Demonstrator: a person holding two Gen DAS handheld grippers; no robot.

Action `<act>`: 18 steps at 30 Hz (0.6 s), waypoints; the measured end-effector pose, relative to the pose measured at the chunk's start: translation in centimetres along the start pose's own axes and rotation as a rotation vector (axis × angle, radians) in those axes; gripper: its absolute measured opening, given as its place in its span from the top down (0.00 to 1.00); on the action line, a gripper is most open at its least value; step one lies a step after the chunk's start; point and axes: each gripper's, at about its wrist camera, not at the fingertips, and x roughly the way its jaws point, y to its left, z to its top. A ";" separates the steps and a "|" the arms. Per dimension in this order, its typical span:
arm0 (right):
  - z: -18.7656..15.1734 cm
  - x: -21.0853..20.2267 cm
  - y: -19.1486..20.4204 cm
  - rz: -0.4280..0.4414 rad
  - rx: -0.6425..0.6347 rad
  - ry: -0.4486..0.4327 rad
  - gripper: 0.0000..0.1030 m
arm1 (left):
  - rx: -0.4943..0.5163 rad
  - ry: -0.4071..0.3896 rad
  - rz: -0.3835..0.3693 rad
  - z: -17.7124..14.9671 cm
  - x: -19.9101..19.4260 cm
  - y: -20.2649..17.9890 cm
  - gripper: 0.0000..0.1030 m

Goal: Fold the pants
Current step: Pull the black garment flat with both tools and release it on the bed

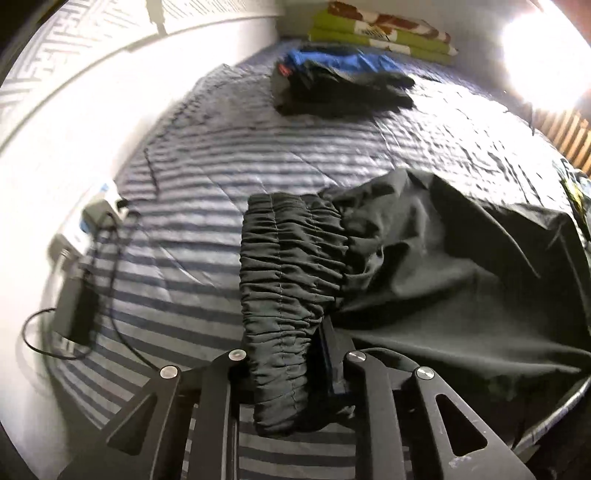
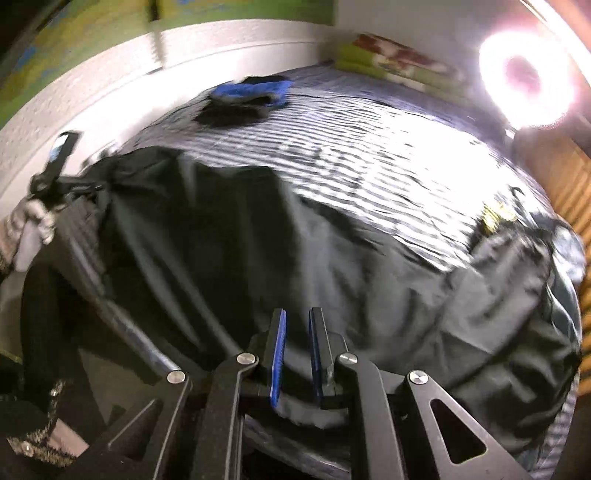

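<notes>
Black pants (image 1: 443, 266) lie crumpled on a striped quilt (image 1: 221, 155). Their gathered elastic waistband (image 1: 288, 258) runs up out of my left gripper (image 1: 291, 354), which is shut on it; the fabric hides the left finger, and only the right finger's blue pad shows. In the right wrist view the pants (image 2: 258, 251) spread wide and dark under my right gripper (image 2: 297, 354). Its blue pads stand a narrow gap apart, just above the cloth, with nothing pinched between them. At the left edge of that view a gloved hand (image 2: 31, 225) holds the left gripper (image 2: 55, 173).
A pile of dark and blue clothes (image 1: 332, 81) sits at the far end of the bed, with green patterned bedding (image 1: 380, 33) behind it. A black power adapter with cables (image 1: 77, 310) lies by the white wall. A bright lamp (image 1: 546, 48) glares at the right.
</notes>
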 end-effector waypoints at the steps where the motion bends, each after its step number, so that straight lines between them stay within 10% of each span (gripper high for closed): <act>1: -0.2 -0.1 -0.6 -0.015 0.021 -0.003 0.89 | -0.002 -0.010 0.006 0.2 -0.3 0.5 0.81; 9: -1.5 -3.2 -7.5 -0.118 0.232 -0.084 0.89 | -0.090 0.031 0.160 0.8 -1.0 9.1 0.84; 15: -0.9 -2.3 -13.1 -0.162 0.388 -0.074 0.84 | -0.038 0.099 0.193 0.0 -0.7 9.4 0.42; 18: 0.3 -1.3 -15.3 -0.141 0.453 -0.064 0.75 | -0.064 0.093 0.148 -0.2 -1.6 9.6 0.38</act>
